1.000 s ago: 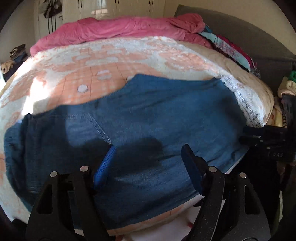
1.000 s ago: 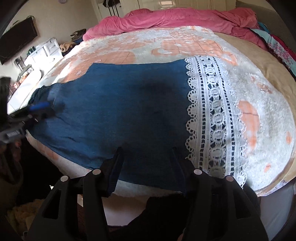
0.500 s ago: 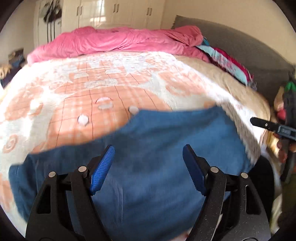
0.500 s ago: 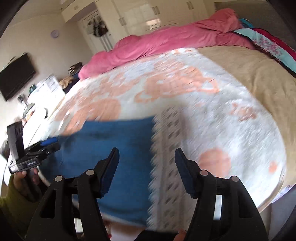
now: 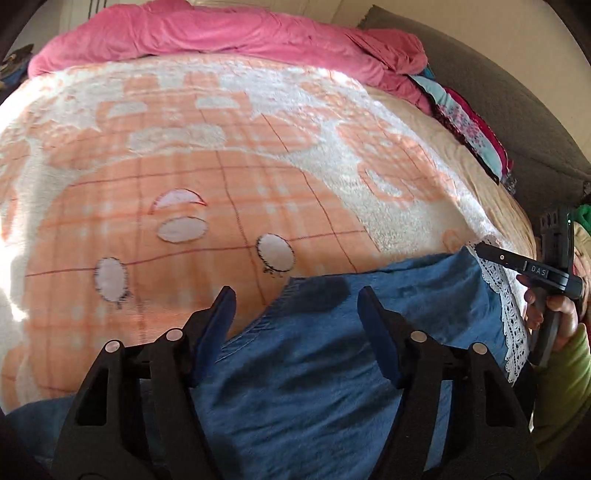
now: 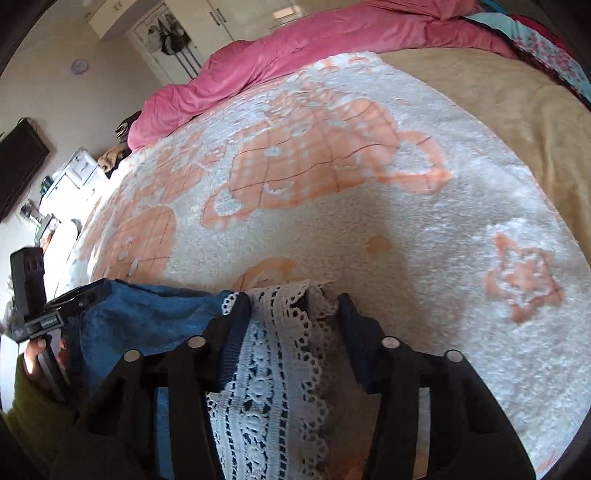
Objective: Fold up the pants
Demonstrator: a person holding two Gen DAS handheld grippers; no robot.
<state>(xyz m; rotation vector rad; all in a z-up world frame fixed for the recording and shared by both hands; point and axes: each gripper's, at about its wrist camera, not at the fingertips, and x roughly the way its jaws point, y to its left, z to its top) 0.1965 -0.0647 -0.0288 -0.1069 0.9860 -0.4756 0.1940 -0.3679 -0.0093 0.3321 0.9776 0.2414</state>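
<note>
Blue denim pants [image 5: 332, 369] with a white lace hem [image 5: 506, 306] lie flat on the bed. My left gripper [image 5: 295, 295] hangs over their far edge. Its jaws stand apart and are closing, with the denim edge between them and not pinched. My right gripper [image 6: 293, 299] is at the far corner of the lace hem [image 6: 273, 369]. Its jaws are closing too, with the lace lying between the pads, slightly bunched at the top edge. Each gripper shows in the other's view: the right one [image 5: 484, 251] at the hem, the left one [image 6: 99, 288] on the denim [image 6: 147, 317].
The bed carries a white and orange fleece blanket [image 5: 184, 166]. A pink duvet [image 5: 221, 33] is heaped along the far side, with a pile of patterned clothes [image 5: 465, 122] by the grey headboard [image 5: 498, 92]. A white dresser [image 6: 74, 173] stands past the bed's left side.
Both grippers have travelled from the near edge of the pants across them to the far edge. The right jaws have narrowed around the lace hem.
</note>
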